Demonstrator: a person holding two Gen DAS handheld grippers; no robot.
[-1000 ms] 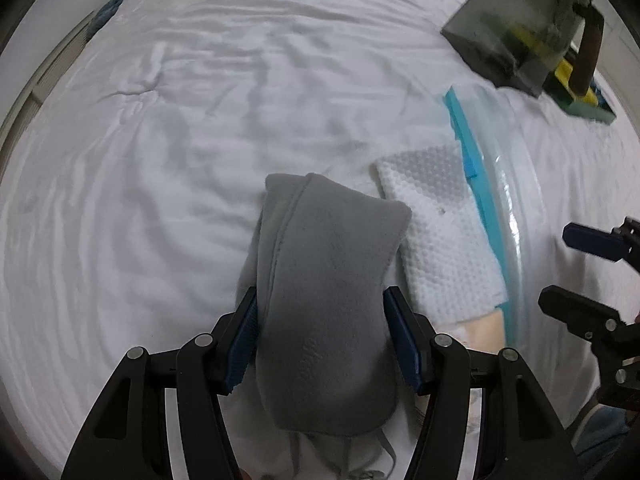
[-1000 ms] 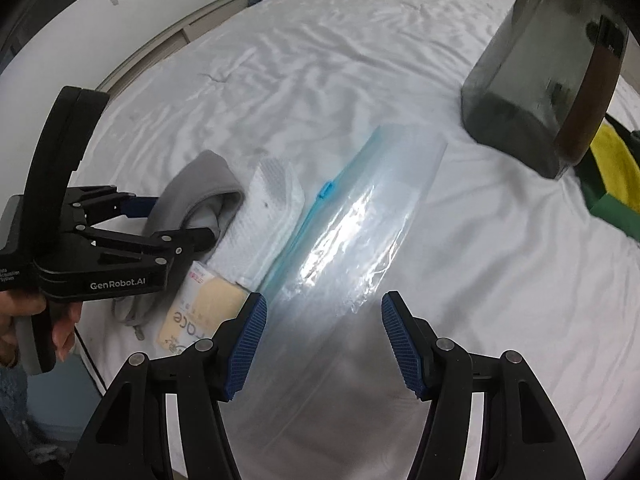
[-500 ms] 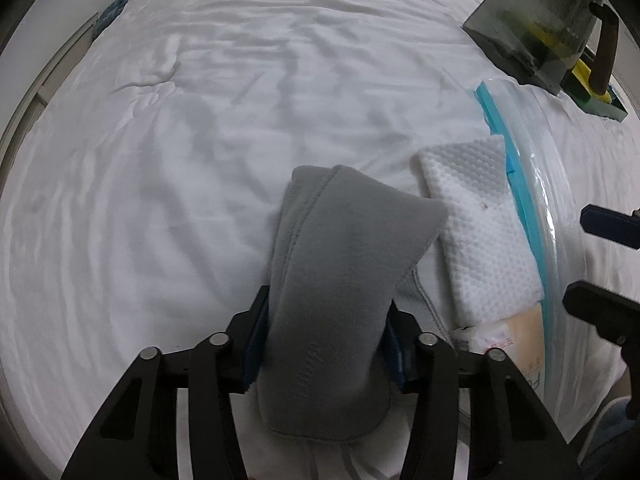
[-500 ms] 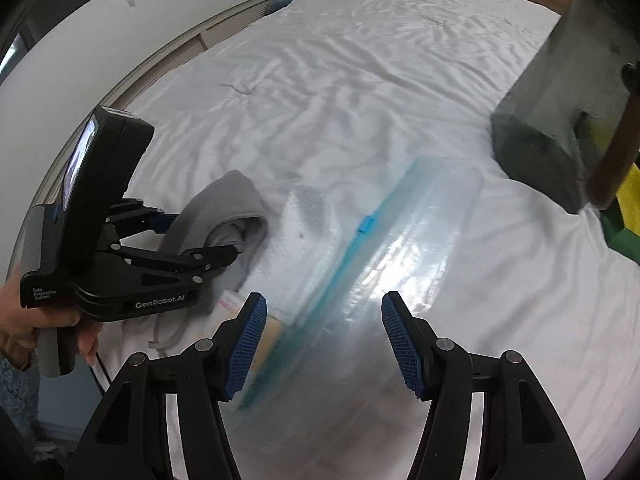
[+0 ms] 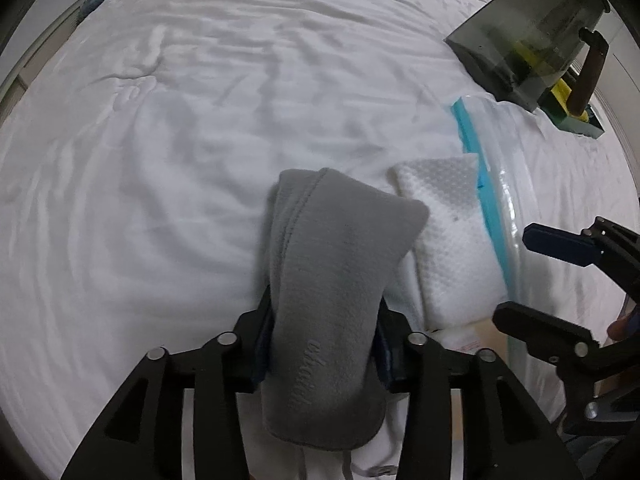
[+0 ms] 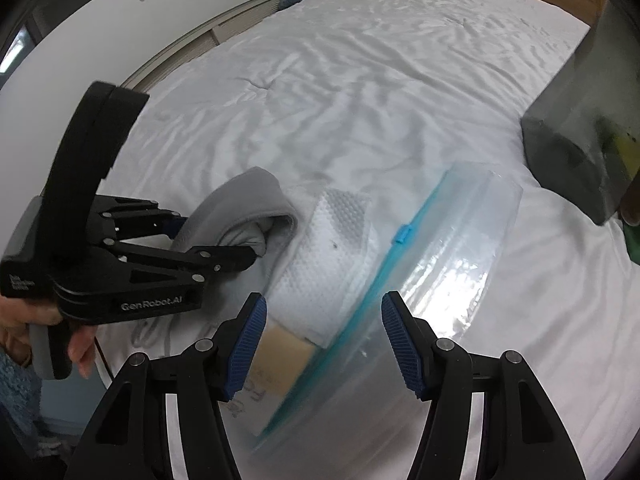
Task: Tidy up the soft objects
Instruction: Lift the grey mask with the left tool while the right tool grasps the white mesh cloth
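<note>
White bedding [image 5: 192,128] covers the whole work surface, and on it the left gripper [image 5: 322,344] is clamped on a folded grey fleece [image 5: 332,264], just beside a white waffle cloth [image 5: 444,236] whose right edge meets the blue zip edge of a clear zip bag [image 6: 452,264]. The right gripper [image 6: 322,342] hangs above the bag with jaws wide, holding nothing. To do the step well, I judge the grip should stay firm and centred so the fold holds (fleece sags easily), while the right opens the bag mouth.
</note>
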